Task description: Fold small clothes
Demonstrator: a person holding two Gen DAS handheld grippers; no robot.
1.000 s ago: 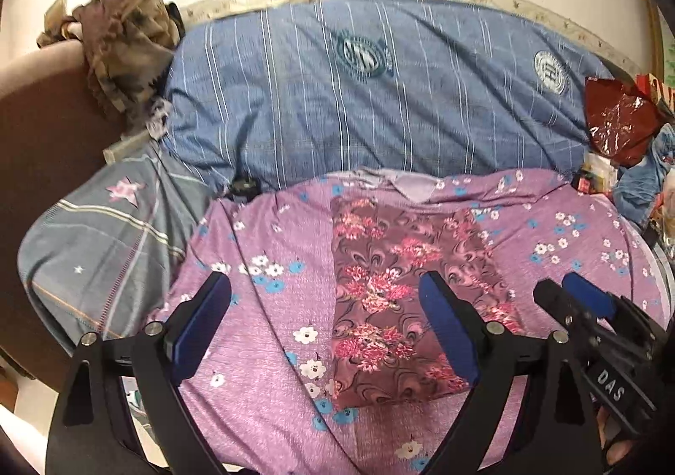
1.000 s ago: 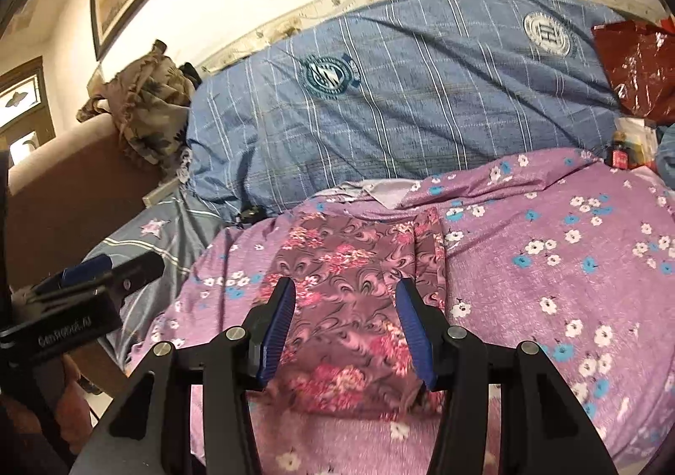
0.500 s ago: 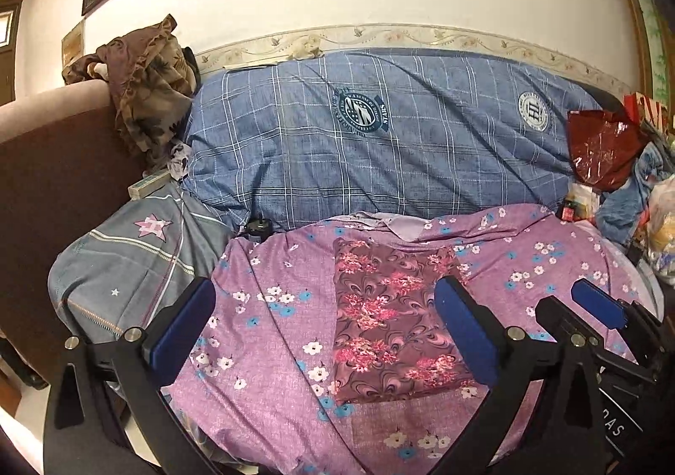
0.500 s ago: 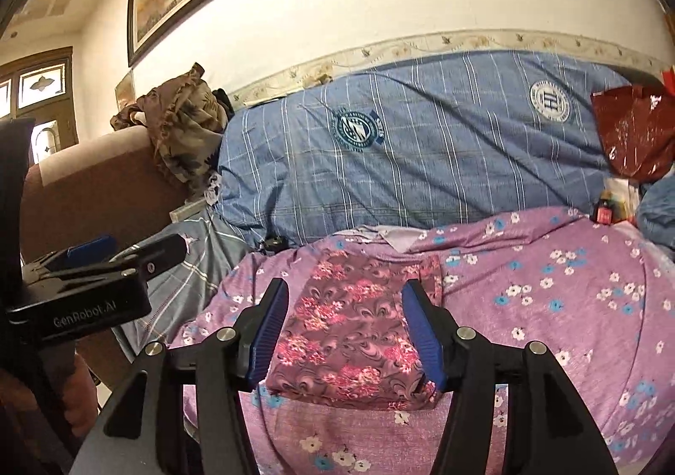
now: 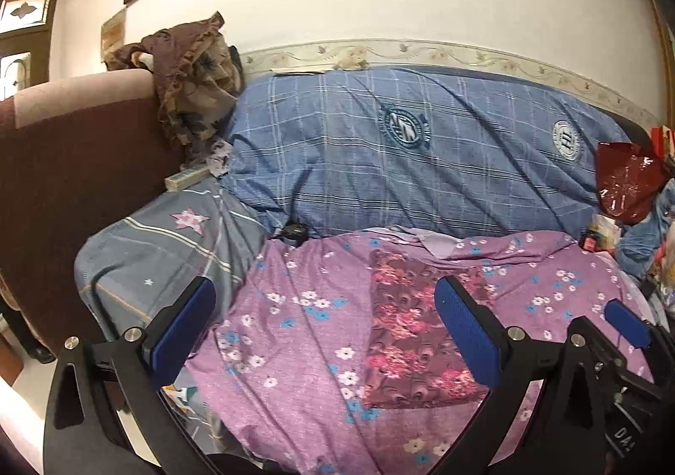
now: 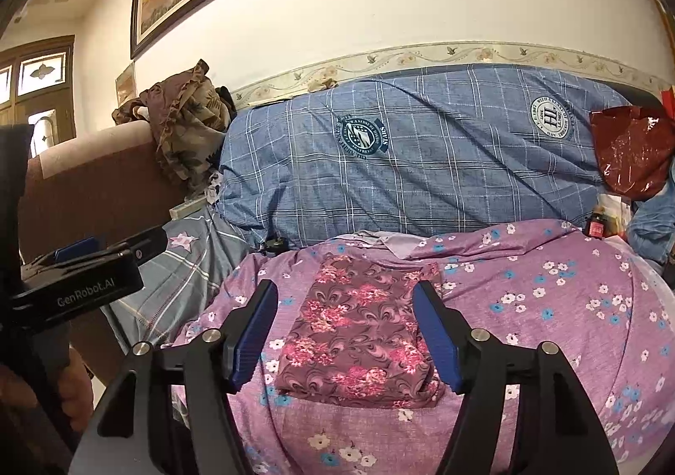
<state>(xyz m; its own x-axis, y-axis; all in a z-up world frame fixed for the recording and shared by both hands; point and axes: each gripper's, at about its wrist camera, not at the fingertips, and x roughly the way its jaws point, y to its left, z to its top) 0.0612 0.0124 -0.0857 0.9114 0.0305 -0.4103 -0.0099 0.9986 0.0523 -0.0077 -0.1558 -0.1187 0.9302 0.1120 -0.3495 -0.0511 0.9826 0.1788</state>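
Keep both grippers, left (image 5: 325, 331) and right (image 6: 346, 331), fingers spread and empty, right just opening, clear of folded floral garment (image 6: 358, 331) at 12 o'clock.

**Warm indoor light, strong fisheye bend**

Both views are evenly lit and fairly sharp at the centre. The white wall (image 6: 379, 11) is brightest, above and beyond each gripper. Soft shadows fill the blue quilt (image 5: 400, 163) folds. Edges curve heavily, darkening to black corners with slight blur.
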